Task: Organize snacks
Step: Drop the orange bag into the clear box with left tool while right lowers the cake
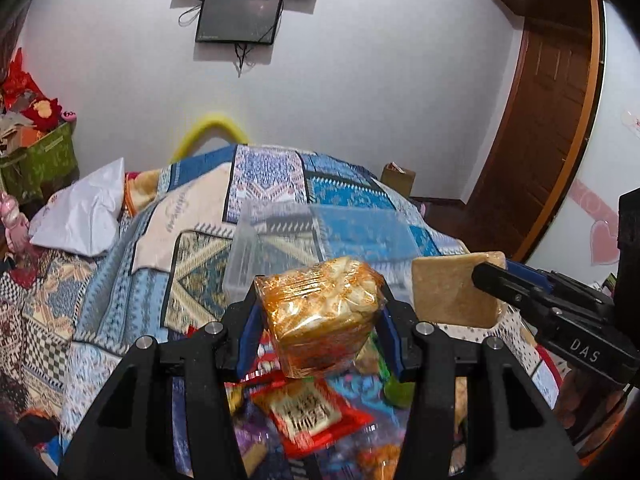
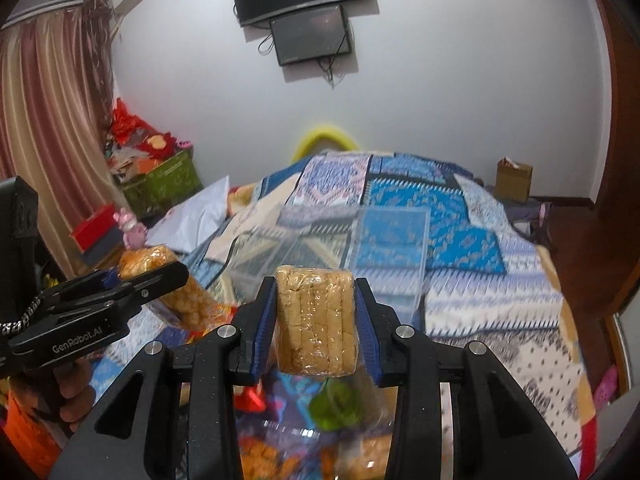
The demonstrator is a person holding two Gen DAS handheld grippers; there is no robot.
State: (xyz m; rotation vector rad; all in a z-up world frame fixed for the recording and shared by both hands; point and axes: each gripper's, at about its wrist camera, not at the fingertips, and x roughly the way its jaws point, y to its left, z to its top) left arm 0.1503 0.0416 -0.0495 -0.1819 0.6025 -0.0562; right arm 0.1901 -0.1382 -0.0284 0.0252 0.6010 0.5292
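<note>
A bed (image 1: 132, 280) under a blue patchwork quilt (image 2: 460, 248) fills the room ahead of both grippers, against a white wall (image 1: 360, 100) that carries two dark screens (image 1: 240, 16). A wooden door (image 1: 548, 140) stands to the right, a curtain (image 2: 44, 120) and a green crate (image 2: 168, 184) of red things to the left, and a cardboard box (image 2: 514, 180) on the floor by the far wall. A clear plastic bin (image 1: 316, 240) lies on the quilt just beyond the jaws. Below the jaws lies a heap of snack packets (image 1: 316, 416), blurred. The left gripper (image 1: 320, 316) is clamped on an orange bag (image 1: 324, 312) of puffed pieces, which sits squarely between its blue pads and juts forward past the tips. The right gripper (image 2: 316, 320) is clamped on a tan biscuit pack (image 2: 316, 320) wrapped in clear film, upright between its pads, with the top edge above the tips. The two grippers hang side by side above the heap, near each other but apart.
</note>
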